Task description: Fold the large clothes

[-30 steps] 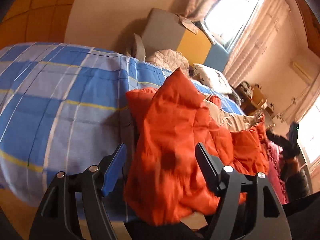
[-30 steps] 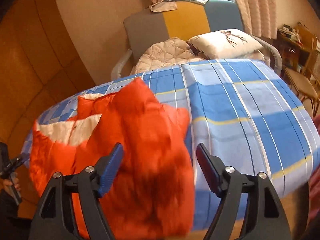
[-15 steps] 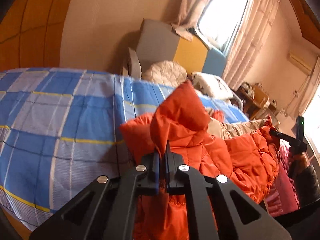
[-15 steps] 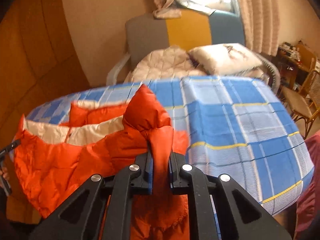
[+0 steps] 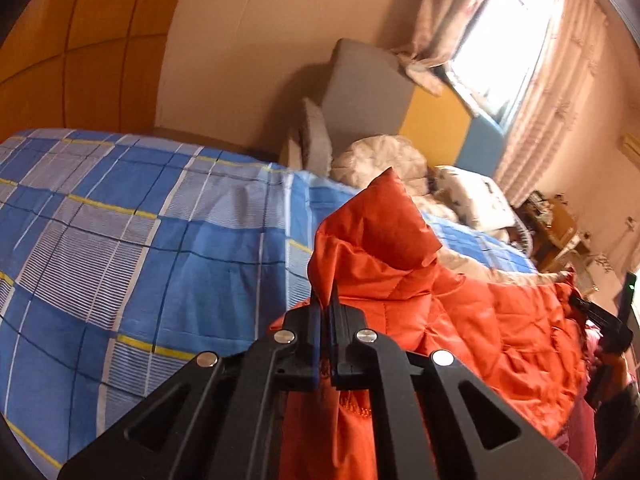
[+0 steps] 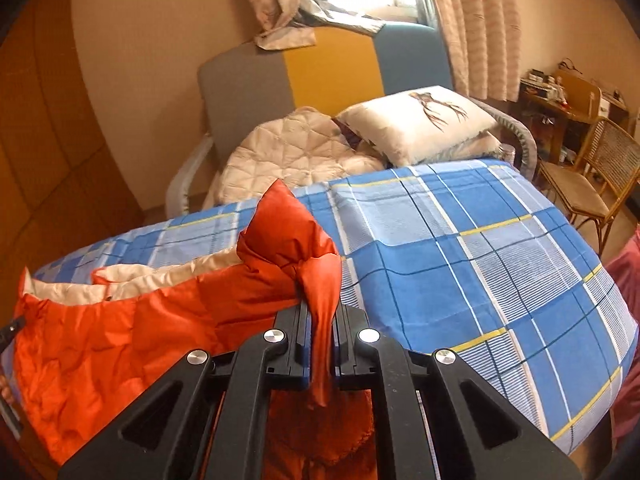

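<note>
While the orange puffer jacket (image 5: 460, 320) lies bunched across the near edge of the blue checked bed (image 6: 460, 264), I hold a pinch of it in each pair of tongs: my left gripper (image 5: 325, 308) is clamped on a fold at the jacket's left end, my right gripper (image 6: 320, 316) on a peak of shell at its right end. The quilted fabric looks soft, light and slippery, so I judge that thin pinches may slide; seams or hem corners would give firmer holds.

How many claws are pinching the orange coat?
2. The left claw pinches one end of the orange coat; the right claw pinches the other end.
</note>
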Demonstrator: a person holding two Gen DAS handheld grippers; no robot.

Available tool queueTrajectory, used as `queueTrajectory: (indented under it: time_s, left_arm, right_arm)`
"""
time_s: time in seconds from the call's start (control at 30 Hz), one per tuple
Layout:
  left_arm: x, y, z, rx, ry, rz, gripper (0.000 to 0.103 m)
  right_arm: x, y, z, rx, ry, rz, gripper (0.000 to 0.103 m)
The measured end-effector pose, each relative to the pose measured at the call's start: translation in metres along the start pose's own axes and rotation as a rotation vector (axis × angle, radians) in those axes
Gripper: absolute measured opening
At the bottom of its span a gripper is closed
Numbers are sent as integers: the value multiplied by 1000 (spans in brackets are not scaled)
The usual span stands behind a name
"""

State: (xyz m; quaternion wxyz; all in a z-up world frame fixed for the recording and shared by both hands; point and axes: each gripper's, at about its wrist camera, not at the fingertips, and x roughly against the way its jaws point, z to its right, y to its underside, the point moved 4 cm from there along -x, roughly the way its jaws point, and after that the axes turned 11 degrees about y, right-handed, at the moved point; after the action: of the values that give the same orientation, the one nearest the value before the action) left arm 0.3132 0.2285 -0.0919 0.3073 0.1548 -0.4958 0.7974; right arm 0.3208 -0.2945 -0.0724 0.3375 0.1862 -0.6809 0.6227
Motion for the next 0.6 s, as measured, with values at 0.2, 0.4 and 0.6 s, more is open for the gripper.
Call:
queueTrajectory:
  time_s: [0.2,0.4,0.6]
  left_arm:
    - [-47,11,-21,43,-76,-74,2]
    - [-73,19,-24,26,-147,-141,5]
    - [-34,2,-5,-10,-185,-27,57]
  right_arm:
    - [-43,15,-9,18,71,-62,7]
    - [-74,24,-21,67,139,-119,7]
    - [-51,15,-13,30,135,-80,38]
